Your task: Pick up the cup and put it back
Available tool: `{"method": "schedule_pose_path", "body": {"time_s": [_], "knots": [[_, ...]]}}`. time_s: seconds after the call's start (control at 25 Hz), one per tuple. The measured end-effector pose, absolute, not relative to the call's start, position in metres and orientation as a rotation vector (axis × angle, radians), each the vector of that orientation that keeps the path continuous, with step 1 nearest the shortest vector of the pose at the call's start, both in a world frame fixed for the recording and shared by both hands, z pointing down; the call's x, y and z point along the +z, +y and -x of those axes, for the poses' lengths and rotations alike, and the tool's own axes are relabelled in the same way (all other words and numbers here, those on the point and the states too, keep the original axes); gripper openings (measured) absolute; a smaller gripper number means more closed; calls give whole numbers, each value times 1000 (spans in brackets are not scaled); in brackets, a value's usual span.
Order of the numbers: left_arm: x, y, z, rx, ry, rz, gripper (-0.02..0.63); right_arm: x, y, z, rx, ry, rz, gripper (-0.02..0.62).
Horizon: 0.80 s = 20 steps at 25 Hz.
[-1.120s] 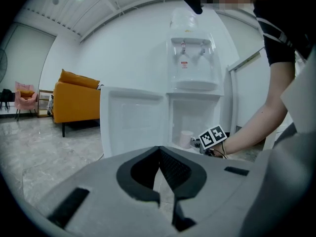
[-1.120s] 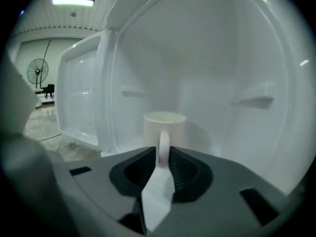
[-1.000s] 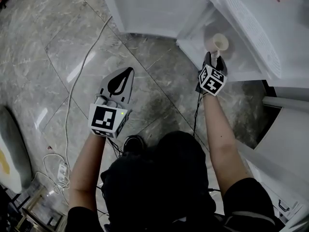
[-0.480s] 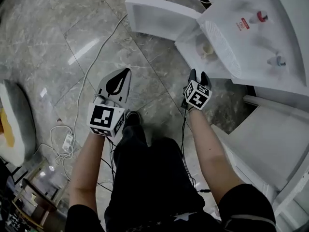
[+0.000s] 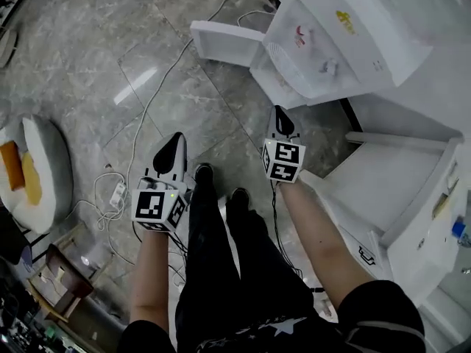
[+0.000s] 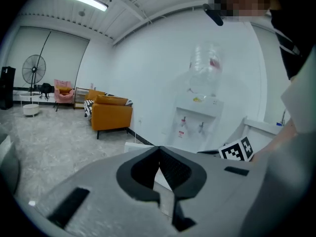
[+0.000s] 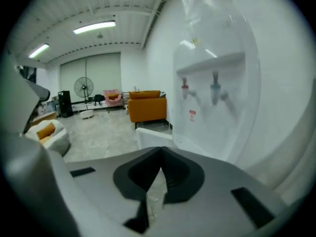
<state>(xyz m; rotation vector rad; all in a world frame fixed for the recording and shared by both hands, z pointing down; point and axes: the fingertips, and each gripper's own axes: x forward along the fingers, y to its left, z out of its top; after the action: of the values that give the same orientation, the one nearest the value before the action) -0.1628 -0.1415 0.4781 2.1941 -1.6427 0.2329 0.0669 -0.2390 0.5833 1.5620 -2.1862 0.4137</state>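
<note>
I cannot find the cup in any view. The white water dispenser (image 5: 331,28) stands ahead of me to the right, its low cabinet door (image 5: 224,41) swung open. My right gripper (image 5: 282,118) hangs in the air short of the dispenser. Its jaws have just closed and meet with nothing between them (image 7: 161,149). My left gripper (image 5: 176,143) is over the floor to the left, shut and empty (image 6: 159,147). The dispenser (image 6: 200,117) with its taps (image 7: 200,93) shows in both gripper views.
Cables (image 5: 147,101) and a power strip (image 5: 118,193) lie on the marble floor. A white cushion (image 5: 40,171) sits at the left. A white cabinet (image 5: 383,182) stands at the right. An orange sofa (image 6: 111,115) and a fan (image 6: 33,70) are far off.
The right gripper was at the cup in the low cabinet, then drew back, leaving the cup standing there. Both grippers have since come up and away from the dispenser, and the right jaws closed.
</note>
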Motion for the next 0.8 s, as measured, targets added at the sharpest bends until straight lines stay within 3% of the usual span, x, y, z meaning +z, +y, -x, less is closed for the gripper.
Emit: {"method": "schedule_pose_path", "body": {"time_s": [0.16, 0.56, 0.8], "knots": [[439, -104, 156, 248, -1673, -2166, 8, 521, -203, -61, 314, -2294, -1448, 6], [368, -34, 125, 229, -1671, -2144, 8, 431, -117, -67, 447, -2356, -1536, 6], [324, 22, 114, 174, -1693, -2199, 8, 373, -56, -64, 288, -2429, -1472, 6]]}}
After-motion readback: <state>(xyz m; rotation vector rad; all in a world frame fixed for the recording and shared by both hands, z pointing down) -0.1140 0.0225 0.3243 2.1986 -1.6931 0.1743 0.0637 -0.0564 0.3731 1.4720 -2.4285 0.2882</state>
